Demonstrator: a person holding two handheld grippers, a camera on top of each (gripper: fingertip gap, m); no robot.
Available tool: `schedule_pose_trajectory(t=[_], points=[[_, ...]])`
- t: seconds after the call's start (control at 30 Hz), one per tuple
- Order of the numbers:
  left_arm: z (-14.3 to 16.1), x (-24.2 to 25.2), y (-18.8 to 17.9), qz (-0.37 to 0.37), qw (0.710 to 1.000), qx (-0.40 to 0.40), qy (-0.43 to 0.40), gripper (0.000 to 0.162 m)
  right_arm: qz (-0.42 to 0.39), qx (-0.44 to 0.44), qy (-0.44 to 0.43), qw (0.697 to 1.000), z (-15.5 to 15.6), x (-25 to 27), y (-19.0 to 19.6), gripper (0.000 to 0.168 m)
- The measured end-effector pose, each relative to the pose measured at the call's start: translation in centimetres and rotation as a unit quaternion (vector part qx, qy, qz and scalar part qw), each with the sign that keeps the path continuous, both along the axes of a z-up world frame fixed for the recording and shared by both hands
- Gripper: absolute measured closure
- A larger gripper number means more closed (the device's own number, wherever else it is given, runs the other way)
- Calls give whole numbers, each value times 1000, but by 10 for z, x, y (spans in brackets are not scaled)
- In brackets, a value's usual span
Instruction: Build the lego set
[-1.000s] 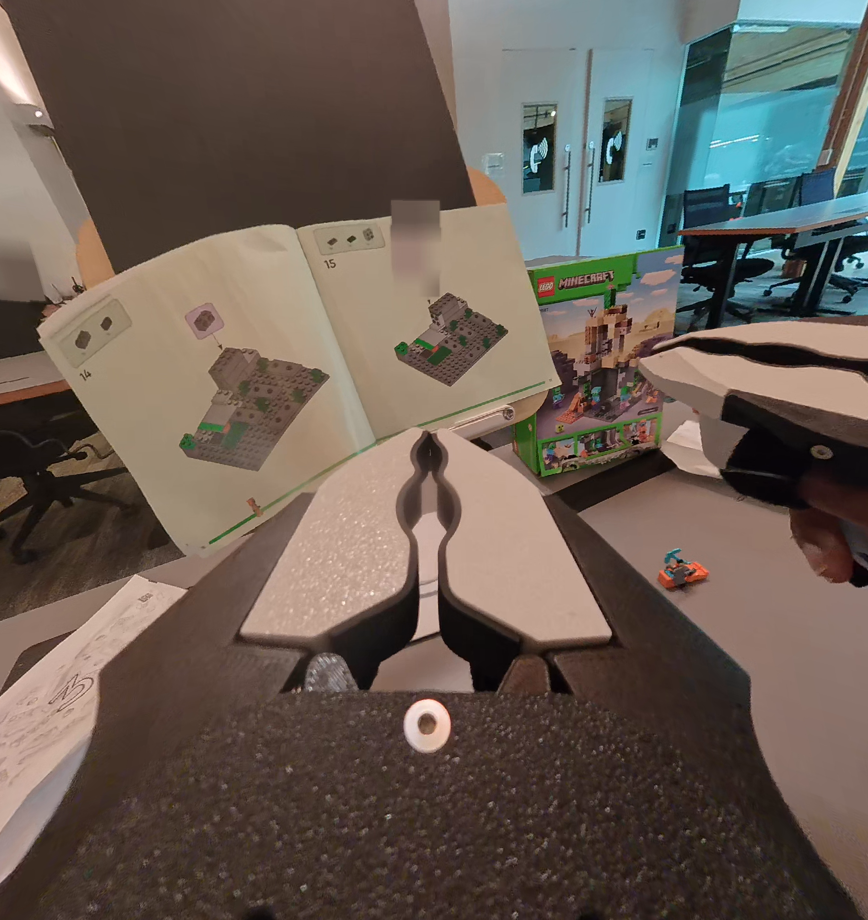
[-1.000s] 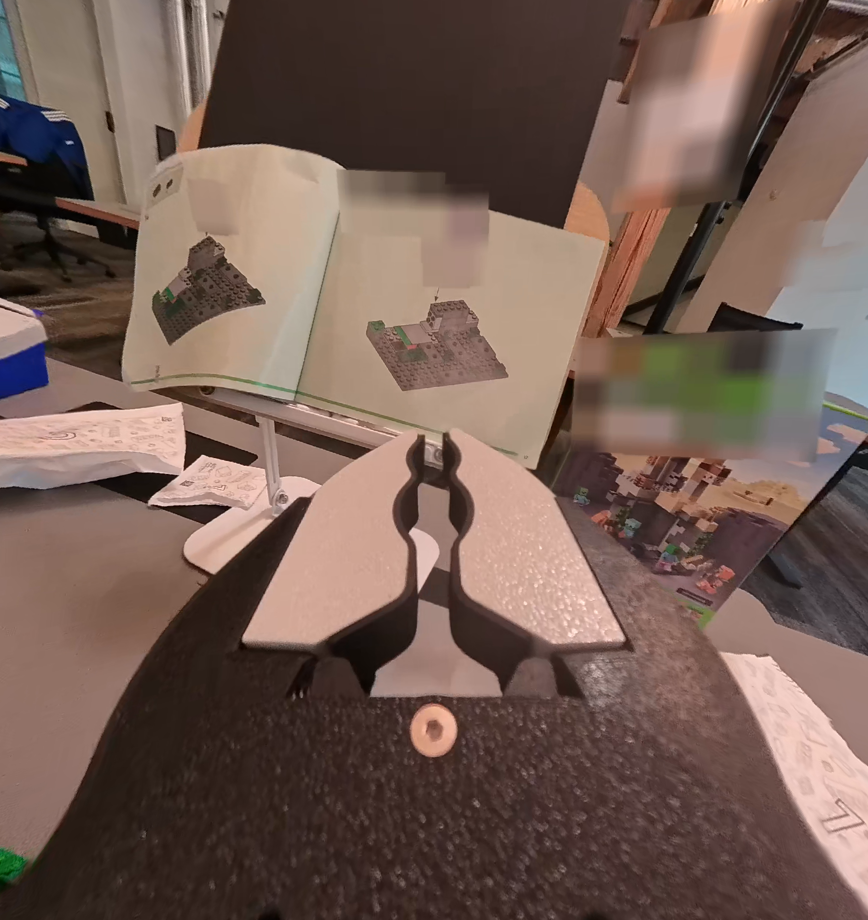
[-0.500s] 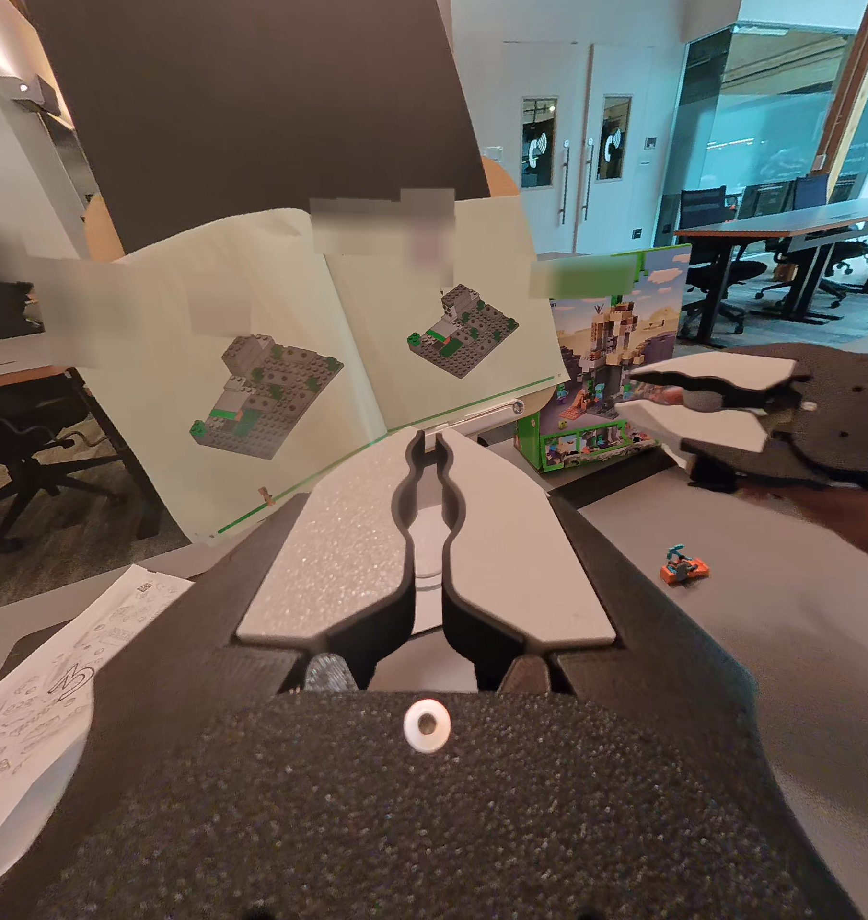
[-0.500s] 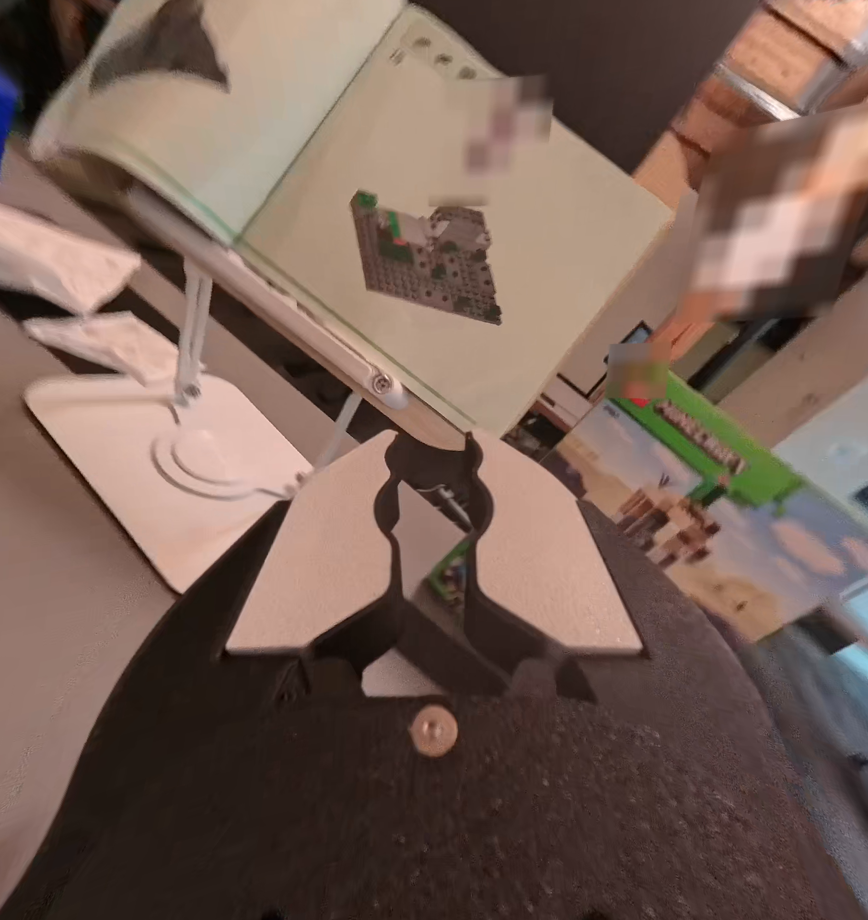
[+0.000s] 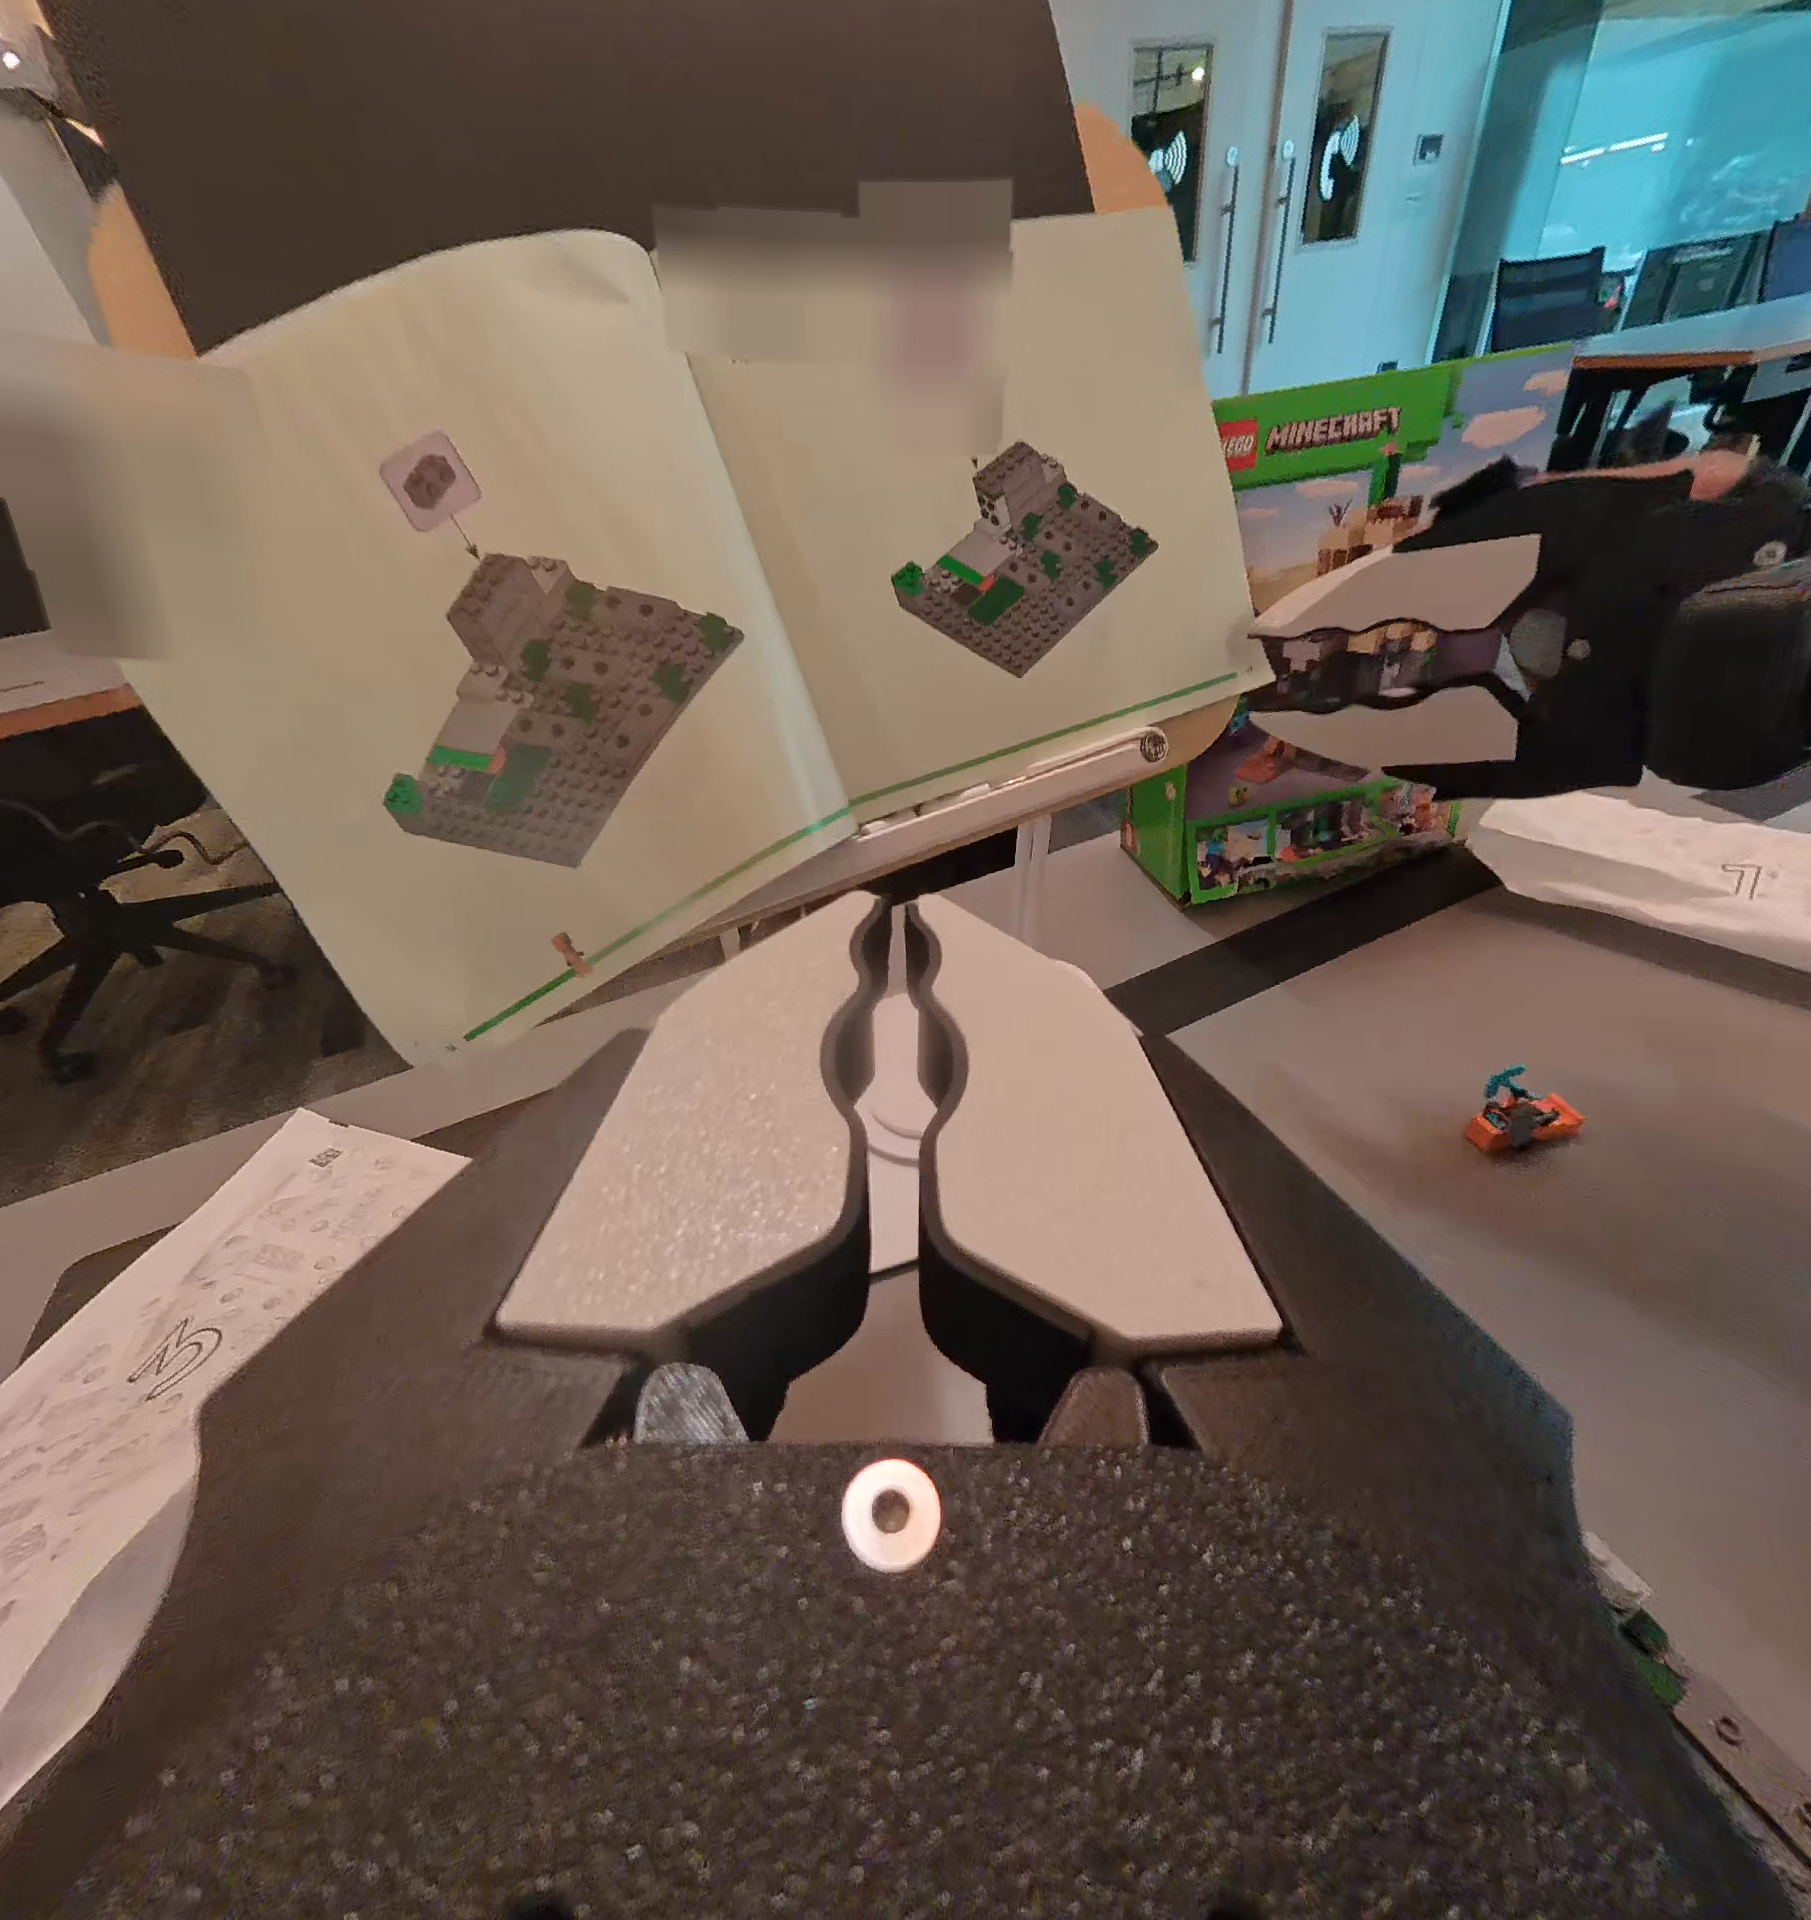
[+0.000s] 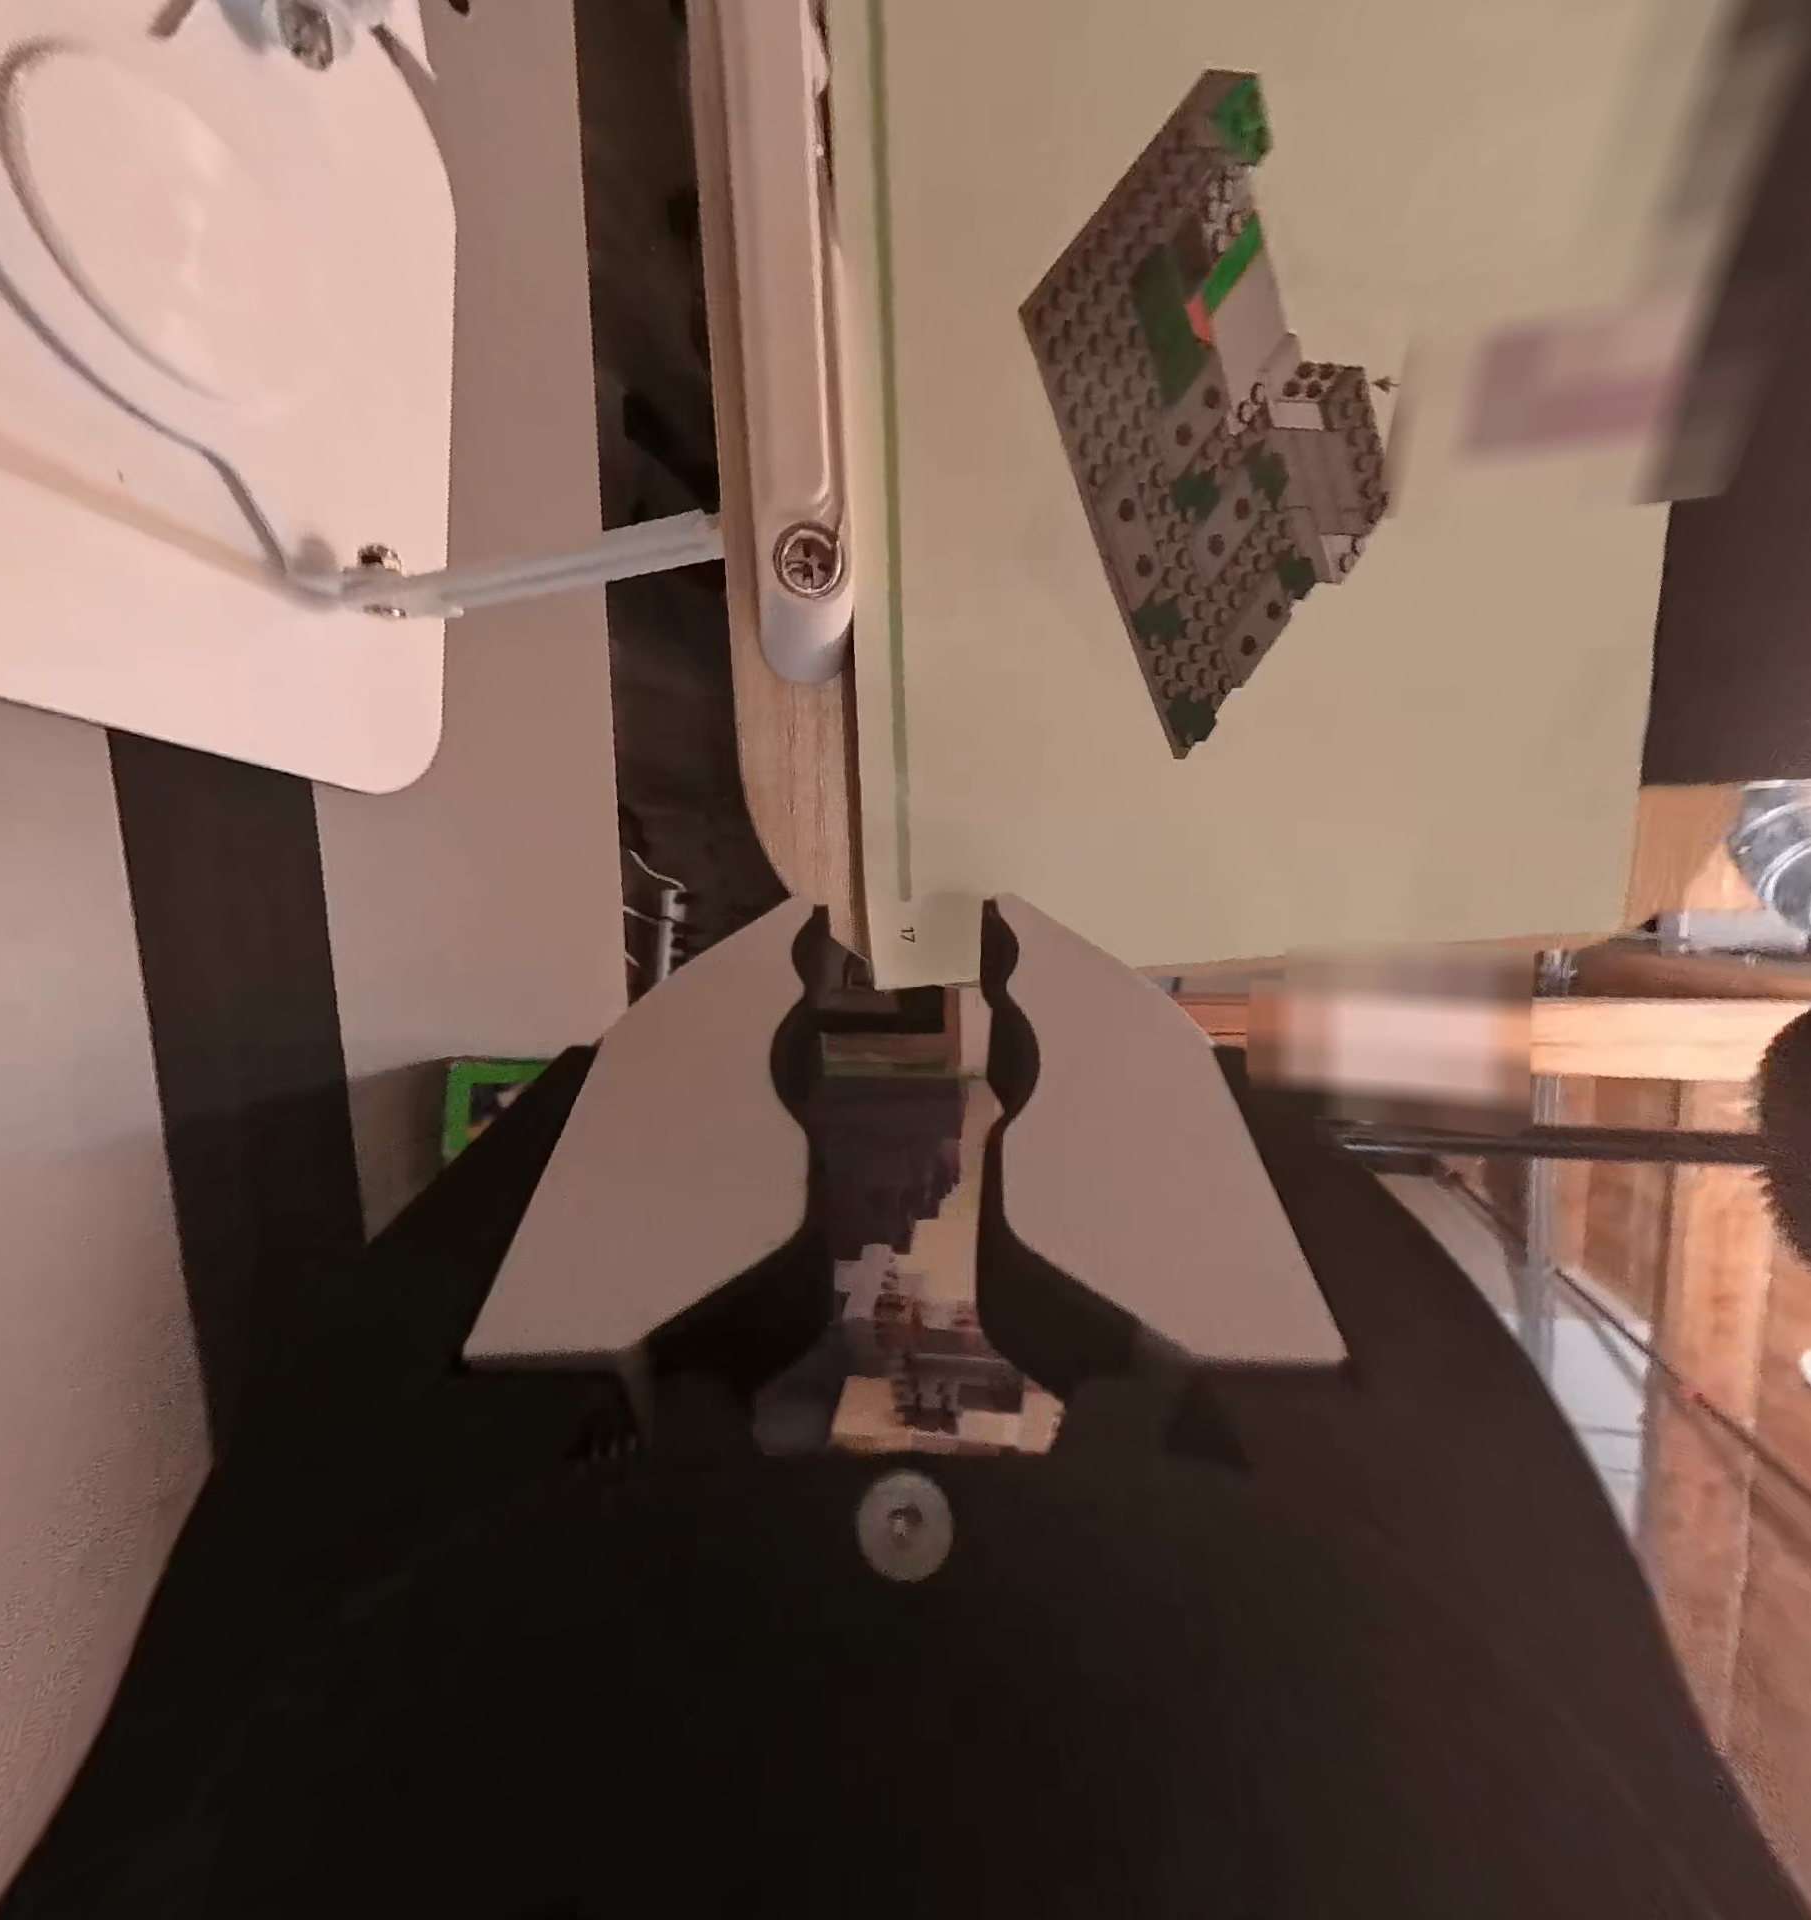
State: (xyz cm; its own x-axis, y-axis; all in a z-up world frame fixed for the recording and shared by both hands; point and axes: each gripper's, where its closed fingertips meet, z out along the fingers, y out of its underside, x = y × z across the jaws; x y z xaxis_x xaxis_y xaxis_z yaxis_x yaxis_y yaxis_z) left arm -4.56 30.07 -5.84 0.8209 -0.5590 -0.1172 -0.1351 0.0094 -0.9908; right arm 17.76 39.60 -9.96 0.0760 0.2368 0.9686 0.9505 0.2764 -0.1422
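Now we see our left gripper (image 5: 896,914) with its jaws nearly pressed together, only a thin slit between the tips and nothing in it, low over the grey table (image 5: 1503,1299). Our right gripper (image 6: 901,914) is rolled onto its side, jaws spread, and the lower right corner of the instruction booklet (image 6: 1140,727) sits in the gap between the tips; whether either tip touches the paper we cannot tell.

From the left wrist view that right gripper (image 5: 1256,665) reaches in from the right to the booklet's (image 5: 672,582) right edge. The open booklet leans on a stand (image 5: 1005,800) with a wooden ledge and a white base (image 6: 184,416), at the far side of the table.

Just right of the stand, farther back, stands the green lego box (image 5: 1327,644) (the set's own packaging). A small orange and teal lego piece (image 5: 1519,1117) lies alone on the table to the right, well apart from both grippers. White printed paper bags lie at near left (image 5: 101,1403) and far right (image 5: 1711,883).

Beyond the table we see an office: black swivel chairs (image 5: 80,831) on the left, white doors (image 5: 1254,187) with narrow windows, glass partitions (image 5: 1659,135) and a long desk on the right.
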Motion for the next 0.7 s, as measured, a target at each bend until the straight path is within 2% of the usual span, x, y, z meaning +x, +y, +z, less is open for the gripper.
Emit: schedule_pose_trajectory(t=[0.3,0.7], points=[[-12,7,2,-8,1000,-10,14,160,18,12,-64,998,-1,0,6,152],[-16,10,2,-12,1000,-16,17,160,21,-29,-44,998,-5,-1,2,167]])
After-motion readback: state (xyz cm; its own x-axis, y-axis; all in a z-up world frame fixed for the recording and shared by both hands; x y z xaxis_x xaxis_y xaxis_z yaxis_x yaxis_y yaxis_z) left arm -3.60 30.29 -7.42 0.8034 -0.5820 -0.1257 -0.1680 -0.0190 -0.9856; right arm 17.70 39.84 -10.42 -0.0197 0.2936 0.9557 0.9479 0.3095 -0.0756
